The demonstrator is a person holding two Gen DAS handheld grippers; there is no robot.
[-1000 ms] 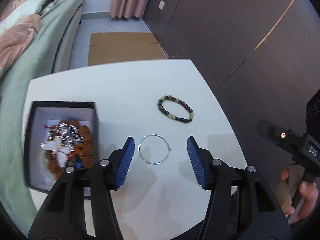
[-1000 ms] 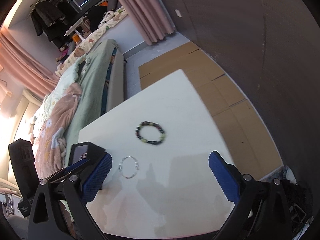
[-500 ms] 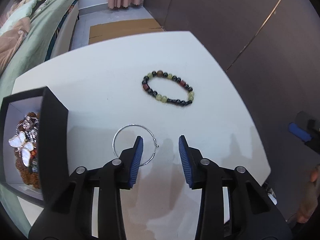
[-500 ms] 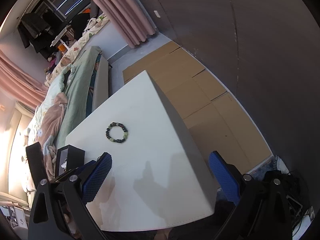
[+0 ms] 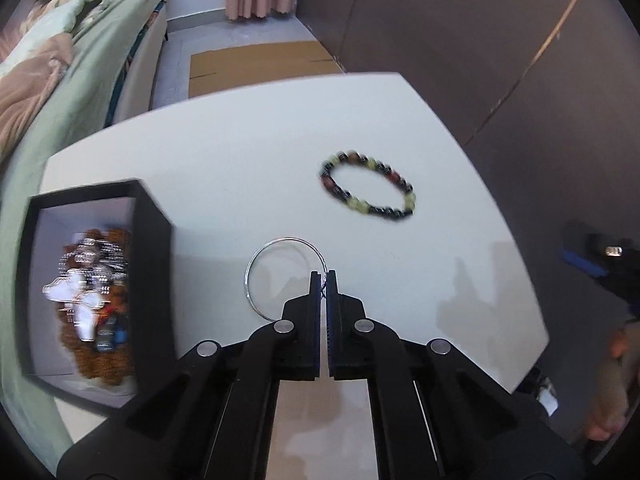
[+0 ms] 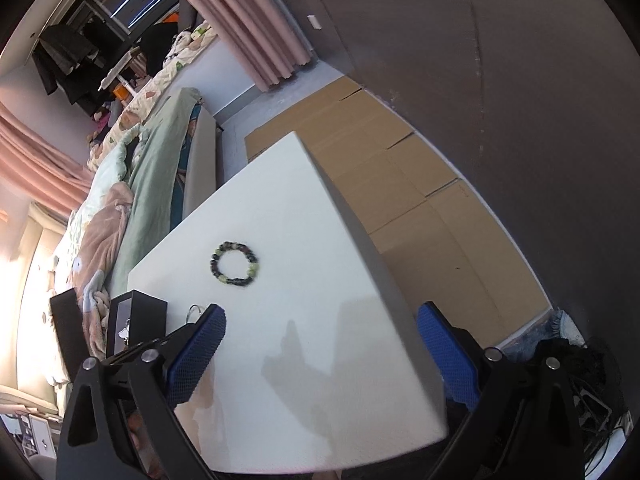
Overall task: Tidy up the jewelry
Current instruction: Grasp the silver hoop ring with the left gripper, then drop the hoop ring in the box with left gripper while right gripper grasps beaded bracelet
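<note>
A thin silver bangle [image 5: 262, 268] lies on the white table [image 5: 240, 152]. My left gripper [image 5: 324, 280] is shut on the bangle's right edge, at table level. A black, green and red bead bracelet [image 5: 368, 186] lies further right; it also shows in the right wrist view [image 6: 235, 263]. A black jewelry box [image 5: 154, 264] with several pieces inside stands left of the bangle. My right gripper [image 6: 320, 344] is open and empty, held above the table's near right part.
A bed with green and brown bedding [image 5: 68, 64] runs along the table's left side. Flattened cardboard [image 6: 384, 168] covers the floor beyond the table. A dark wall [image 5: 500, 40] stands to the right. The box's black lid [image 6: 66, 332] stands left of the box.
My left gripper has moved down onto the silver bangle and closed on its right edge. My right gripper has stayed open and shifted its view slightly.
</note>
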